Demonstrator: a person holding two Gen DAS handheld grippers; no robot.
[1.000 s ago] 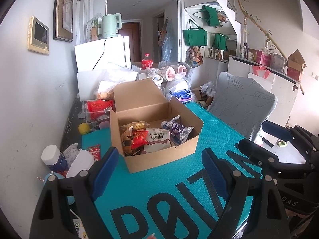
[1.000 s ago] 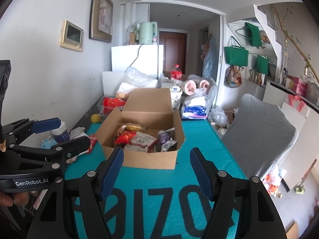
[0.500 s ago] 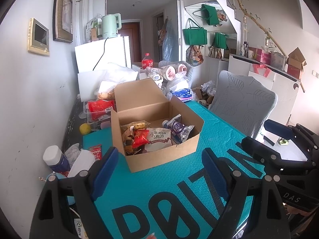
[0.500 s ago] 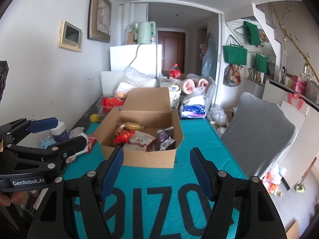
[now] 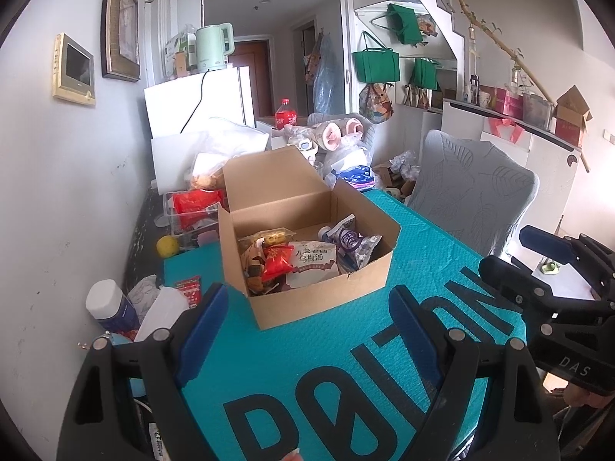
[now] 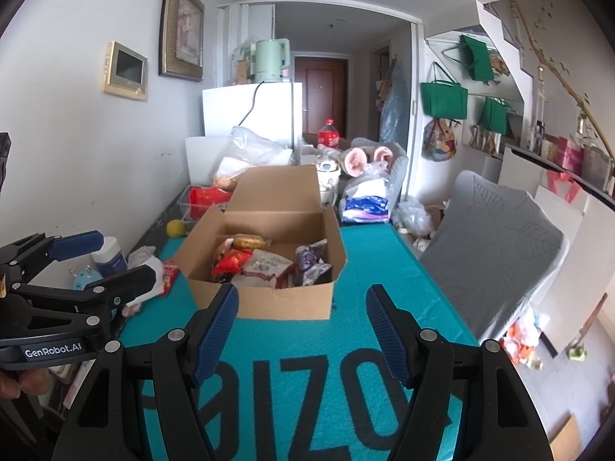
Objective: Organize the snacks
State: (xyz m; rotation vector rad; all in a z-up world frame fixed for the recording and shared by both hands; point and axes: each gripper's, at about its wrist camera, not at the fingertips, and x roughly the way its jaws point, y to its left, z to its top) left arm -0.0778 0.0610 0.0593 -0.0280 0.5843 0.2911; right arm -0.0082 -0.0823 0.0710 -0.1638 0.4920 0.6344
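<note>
An open cardboard box (image 5: 307, 299) (image 6: 269, 303) stands on the teal mat (image 5: 384, 230) (image 6: 369, 261), its lid flap raised at the back. Inside lie several snacks: a red packet (image 5: 276, 265) (image 6: 230, 261), a white pouch (image 5: 313, 259) (image 6: 261, 267) and a purple packet (image 5: 353, 242) (image 6: 311, 261). My left gripper (image 5: 309, 330) (image 6: 111, 257) hovers open just short of the box's front left corner, nothing between its blue pads. My right gripper (image 6: 303, 326) (image 5: 519, 253) is open too, empty, in front of the box and to the right of the left one.
Left of the box lie a white-capped bottle (image 5: 105, 303), crumpled wrappers, a small red sachet (image 5: 188, 288) and a yellow ball (image 5: 167, 246). A clear bin with red packets (image 5: 196, 203) sits behind. A grey-covered chair (image 5: 472, 199) stands at the table's right edge.
</note>
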